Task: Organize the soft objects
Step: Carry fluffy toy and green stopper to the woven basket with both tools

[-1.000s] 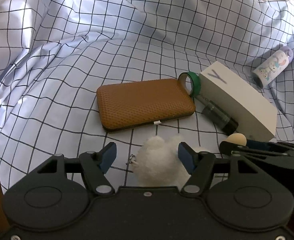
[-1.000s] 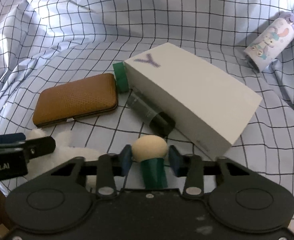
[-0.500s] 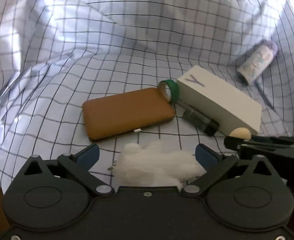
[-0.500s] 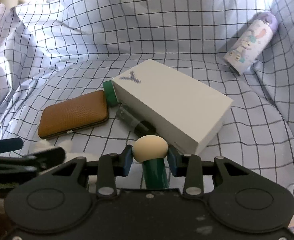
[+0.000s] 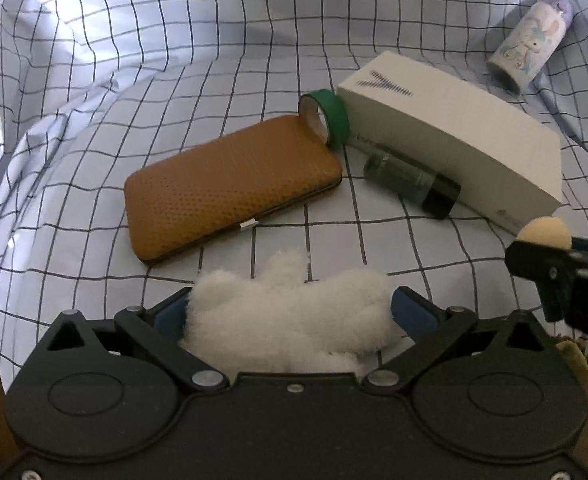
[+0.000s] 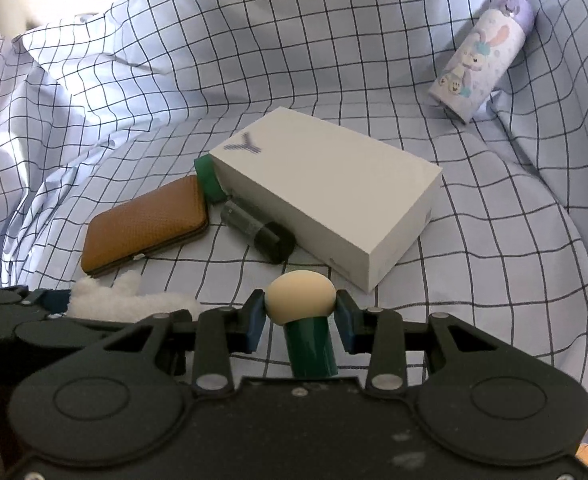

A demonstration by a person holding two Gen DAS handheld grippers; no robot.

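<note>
We see the checked cloth (image 5: 94, 80) rising in folds along the upper left and top of both views, forming a raised rim around a flatter basin at frame centre; the widest bare patch lies at lower right of the right wrist view, right of the white box (image 6: 334, 196), and another along the left side of the left wrist view. At centre the clutter is tight: the brown case (image 5: 230, 188) lies flat, the green tape roll (image 5: 330, 120) stands on edge touching its upper right corner and just beside the box end, and a dark vial (image 5: 412, 184) lies along the box's near side. The printed bottle (image 6: 482, 56) lies on its side, well apart at upper right, against a fold. The left gripper (image 5: 290, 312) stands spread wide, its blue pads at either flank of the white plush toy (image 5: 290, 312), which sits loose between them on the cloth at lower centre, just below the brown case; we cannot tell whether the pads touch the fluff. The right gripper (image 6: 300, 312) is clamped on the beige sponge head of the green-handled applicator (image 6: 300, 296), held at lower centre, just in front of the near corner of the box
</note>
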